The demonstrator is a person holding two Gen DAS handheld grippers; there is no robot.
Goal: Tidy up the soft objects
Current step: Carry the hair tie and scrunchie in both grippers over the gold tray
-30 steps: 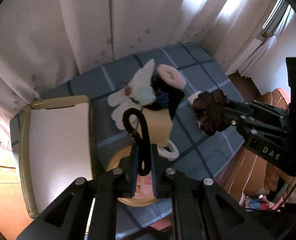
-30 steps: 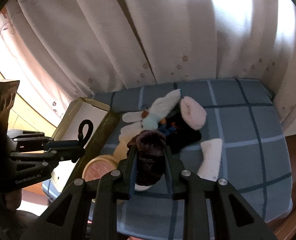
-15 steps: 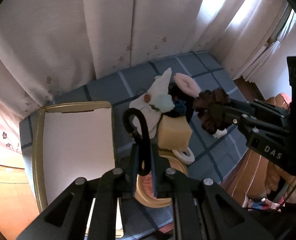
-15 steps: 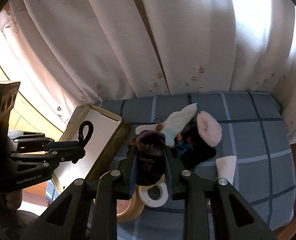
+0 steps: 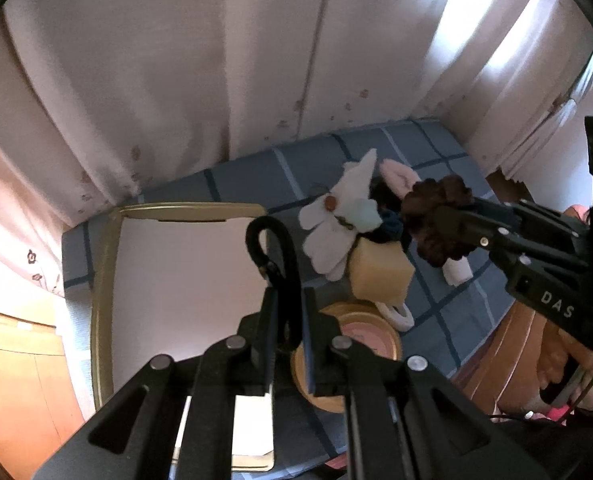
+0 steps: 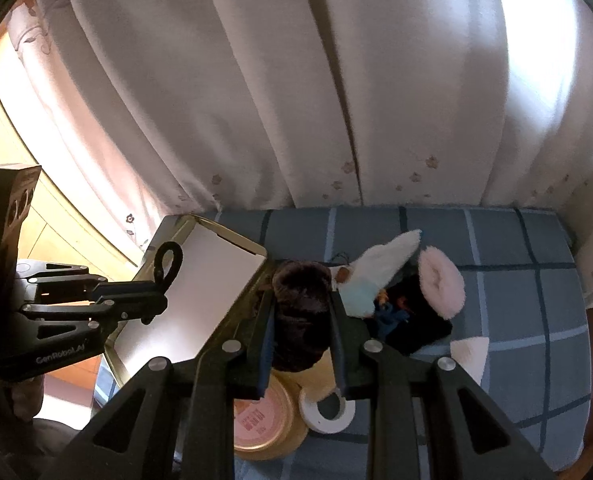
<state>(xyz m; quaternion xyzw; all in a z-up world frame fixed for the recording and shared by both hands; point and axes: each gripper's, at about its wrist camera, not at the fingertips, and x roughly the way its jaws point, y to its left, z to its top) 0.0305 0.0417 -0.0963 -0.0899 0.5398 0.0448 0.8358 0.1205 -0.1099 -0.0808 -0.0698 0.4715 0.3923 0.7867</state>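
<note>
My left gripper [image 5: 286, 304] is shut on a thin black hair tie [image 5: 274, 248], whose loop sticks up above the fingers, over the white inside of a gold-rimmed box [image 5: 104, 276]. The same gripper [image 6: 158, 300] with the black hair tie [image 6: 168, 258] shows at the left of the right wrist view. My right gripper [image 6: 301, 312] is shut on a fluffy dark brown scrunchie [image 6: 302, 316], seen as a brown scrunchie [image 5: 436, 216] at the right in the left wrist view. A heap of soft things lies on the blue checked cloth [image 6: 516, 280]: a white plush toy [image 5: 336, 220], a pink-white puff [image 6: 442, 284], dark fabric [image 6: 416, 324].
A yellow sponge block [image 5: 380, 272], a white tape ring [image 6: 326, 410] and a round gold tin with pink lid [image 6: 258, 416] sit near the front. A white sock [image 6: 468, 356] lies to the right. Pale curtains [image 6: 296, 100] hang behind. The box [image 6: 200, 292] sits left.
Both grippers have shifted left with their loads; the left one now hangs over the box instead of the sponge. The brown scrunchie sits closer to the box's edge. Both grips are unchanged.
</note>
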